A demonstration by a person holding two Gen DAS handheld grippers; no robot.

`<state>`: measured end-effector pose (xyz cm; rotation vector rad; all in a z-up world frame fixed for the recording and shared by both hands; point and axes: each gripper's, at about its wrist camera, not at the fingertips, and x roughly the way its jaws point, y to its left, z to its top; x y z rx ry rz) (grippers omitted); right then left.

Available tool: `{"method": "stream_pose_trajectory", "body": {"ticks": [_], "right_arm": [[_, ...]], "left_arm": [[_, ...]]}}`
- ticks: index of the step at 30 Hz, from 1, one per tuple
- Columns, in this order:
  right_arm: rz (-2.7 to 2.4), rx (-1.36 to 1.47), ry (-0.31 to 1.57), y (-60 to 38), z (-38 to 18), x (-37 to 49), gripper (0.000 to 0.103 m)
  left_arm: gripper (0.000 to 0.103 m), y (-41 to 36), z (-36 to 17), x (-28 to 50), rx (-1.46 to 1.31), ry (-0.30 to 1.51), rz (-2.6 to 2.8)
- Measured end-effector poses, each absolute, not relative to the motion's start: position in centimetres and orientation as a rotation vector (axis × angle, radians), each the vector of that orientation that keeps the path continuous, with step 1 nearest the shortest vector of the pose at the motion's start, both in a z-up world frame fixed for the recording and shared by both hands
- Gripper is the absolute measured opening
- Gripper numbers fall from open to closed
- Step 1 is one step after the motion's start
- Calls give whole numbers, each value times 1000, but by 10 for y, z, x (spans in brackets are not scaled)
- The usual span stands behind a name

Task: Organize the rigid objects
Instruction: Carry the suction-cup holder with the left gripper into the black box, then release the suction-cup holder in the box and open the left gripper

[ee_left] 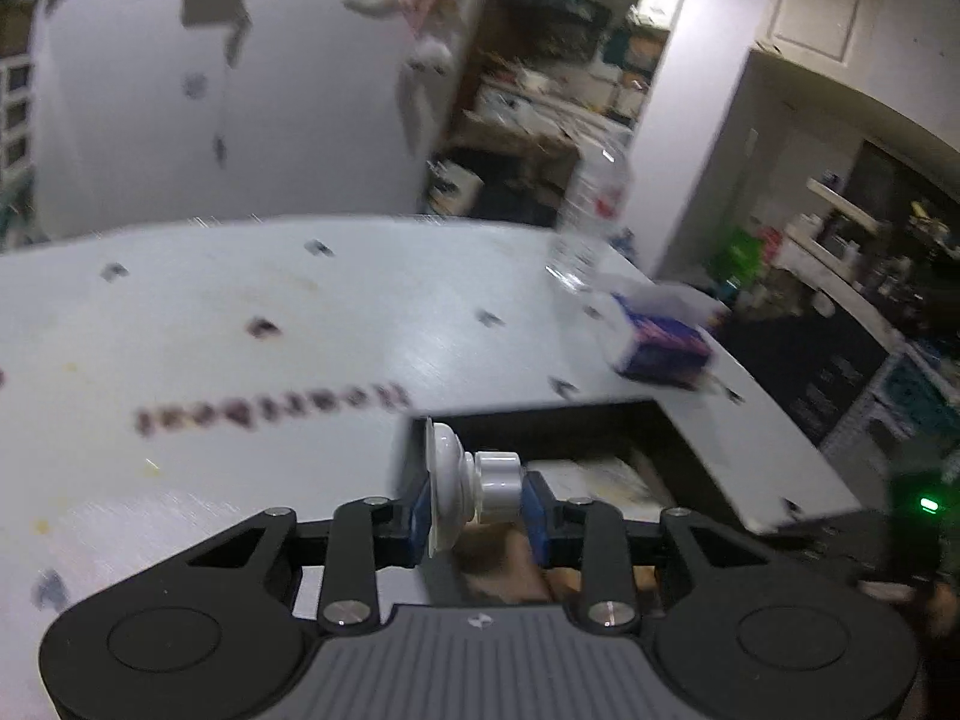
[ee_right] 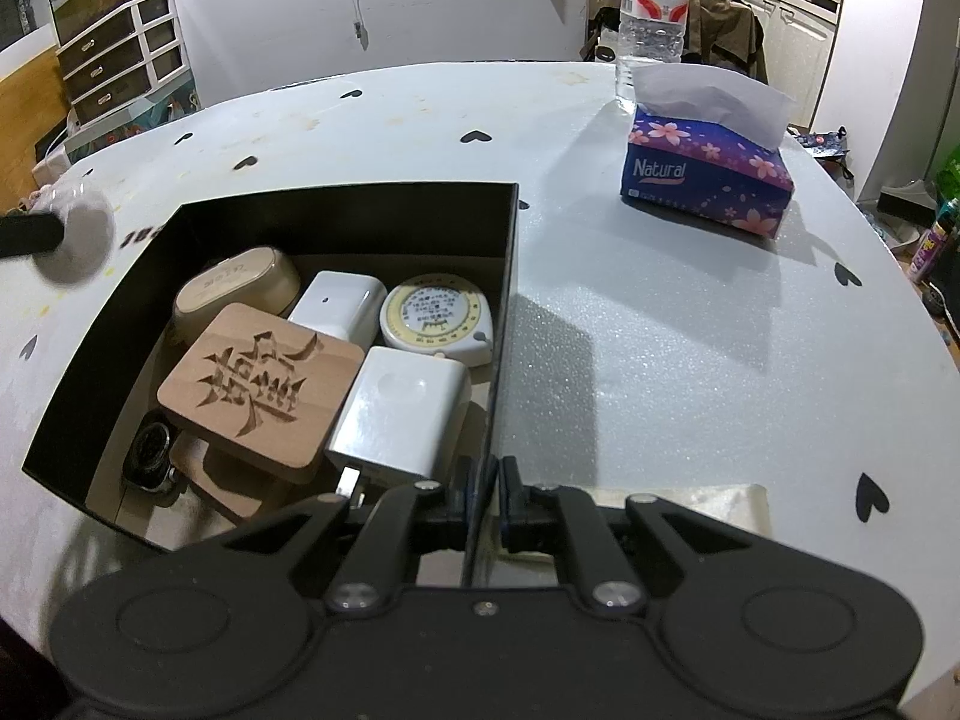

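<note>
Over the black box [ee_right: 510, 222], the left hand-held gripper [ee_left: 480, 495] pinches a white suction hook [ee_left: 474, 483]; the right hand-held gripper [ee_right: 483, 498] clamps the box's wall.

White table [ee_right: 660, 360]: box [ee_right: 510, 228], tissues [ee_right: 708, 186], bottle [ee_right: 651, 18].

The tissue box [ee_right: 708, 180] reads "Natural" in white on its blue side. The bottle [ee_right: 654, 6] wears a red-and-white label with Chinese characters, too small to read. A large Chinese character is carved into the wooden block [ee_right: 264, 384].
</note>
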<state>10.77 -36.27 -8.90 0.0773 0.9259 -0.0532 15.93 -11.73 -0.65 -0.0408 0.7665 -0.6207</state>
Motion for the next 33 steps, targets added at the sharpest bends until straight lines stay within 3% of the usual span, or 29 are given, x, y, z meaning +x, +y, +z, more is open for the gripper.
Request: {"method": "stream_pose_trajectory", "body": {"ticks": [1, 26, 28, 29, 30, 33], "right_arm": [[-53, 77, 926, -362, -89, 107, 8], [-49, 80, 925, -363, -88, 106, 8], [-48, 79, 925, -363, -88, 106, 8], [-48, 80, 925, -363, -88, 106, 8], [-48, 80, 925, -362, -88, 106, 8], [-48, 77, 927, -361, -88, 106, 8]], "left_arm": [[9, -122, -8, 158, -37, 797, -631], [10, -149, -18, 154, -51, 865, -618], [17, -147, -20, 158, -59, 863, -583], [30, -146, -21, 160, -59, 870, -573], [37, -145, -22, 161, -64, 875, -568], [37, -146, -23, 160, -48, 896, -576]]}}
